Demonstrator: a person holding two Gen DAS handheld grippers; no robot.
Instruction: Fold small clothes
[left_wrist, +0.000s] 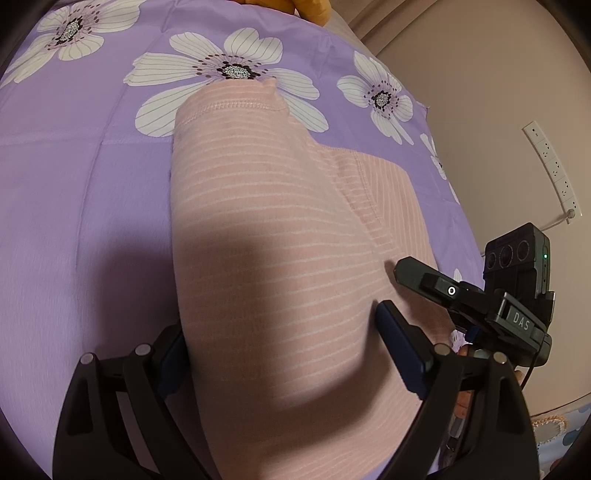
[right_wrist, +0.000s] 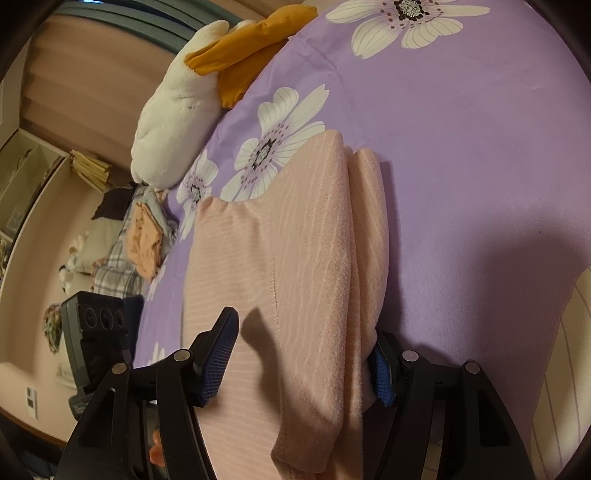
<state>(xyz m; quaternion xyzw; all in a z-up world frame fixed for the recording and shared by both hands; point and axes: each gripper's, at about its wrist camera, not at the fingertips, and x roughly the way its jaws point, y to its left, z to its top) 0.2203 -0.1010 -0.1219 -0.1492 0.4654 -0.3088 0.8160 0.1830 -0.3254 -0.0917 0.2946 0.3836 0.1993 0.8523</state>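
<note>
between both pairs of jaws: a pink garment lying lengthwise on the bed

straight ahead of both tools lies the pale pink knitted garment with thin white stripes (left_wrist: 266, 236), stretched out on the purple bedsheet printed with white flowers (left_wrist: 85, 177). its long axis runs away from the cameras, near end under the tools, far hemmed end up toward the flowers. the left gripper (left_wrist: 280, 343) has its jaws spread wide with the near part of the cloth passing between them; the blue pads flank the fabric and do not seem to pinch it. the right gripper (right_wrist: 306, 362) also straddles the near end, jaws spread less widely; its right pad sits against the thick folded edge, its left pad stands clear, so i cannot tell whether it truly grips. both hands look about equally near the cloth.

the garment looks soft and already doubled: in the right wrist view a rolled fold runs along its right side, and a stitched seam runs lengthwise. beyond the bed edge lies a white plush toy with orange cloth (right_wrist: 184, 110).
</note>
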